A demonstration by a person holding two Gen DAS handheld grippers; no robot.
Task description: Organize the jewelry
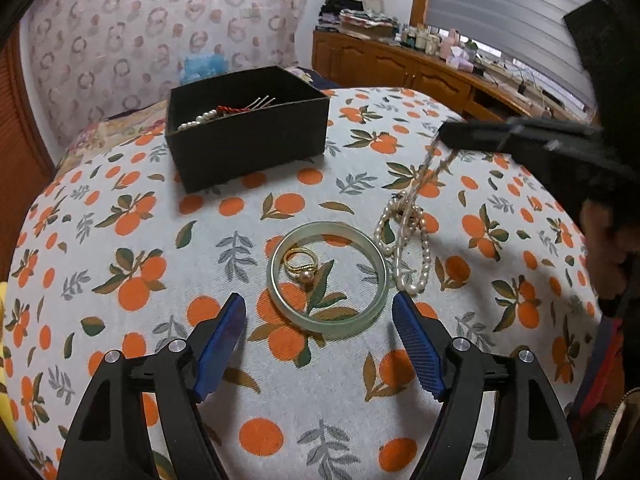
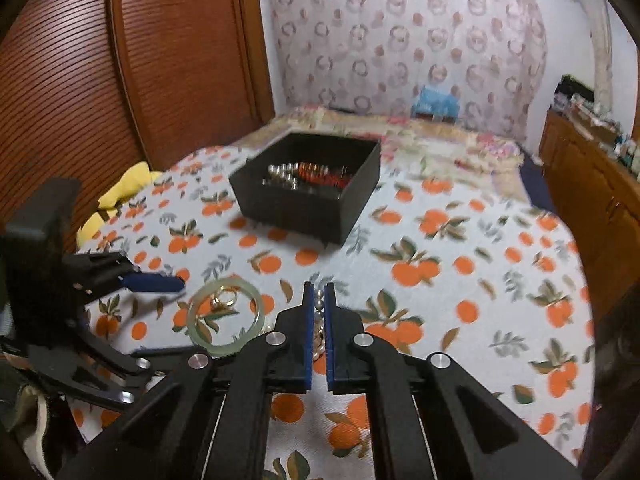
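Observation:
A pale green jade bangle (image 1: 328,276) lies on the orange-print cloth with a gold pearl ring (image 1: 301,266) inside it. My left gripper (image 1: 319,312) is open just in front of the bangle, fingers on either side. My right gripper (image 1: 442,138) is shut on a pearl necklace (image 1: 404,236) and holds one end up while the rest trails on the cloth. In the right wrist view the pearls (image 2: 318,320) show between the closed pads of the right gripper (image 2: 318,288), with the bangle (image 2: 225,318) to the left. A black box (image 1: 248,132) holds pearls and a red piece.
The black box (image 2: 308,188) stands at the far side of the cloth. A wooden cabinet (image 1: 400,68) with clutter runs along the right. A slatted wooden door (image 2: 100,80) is at left, a yellow item (image 2: 120,196) by the cloth's left edge.

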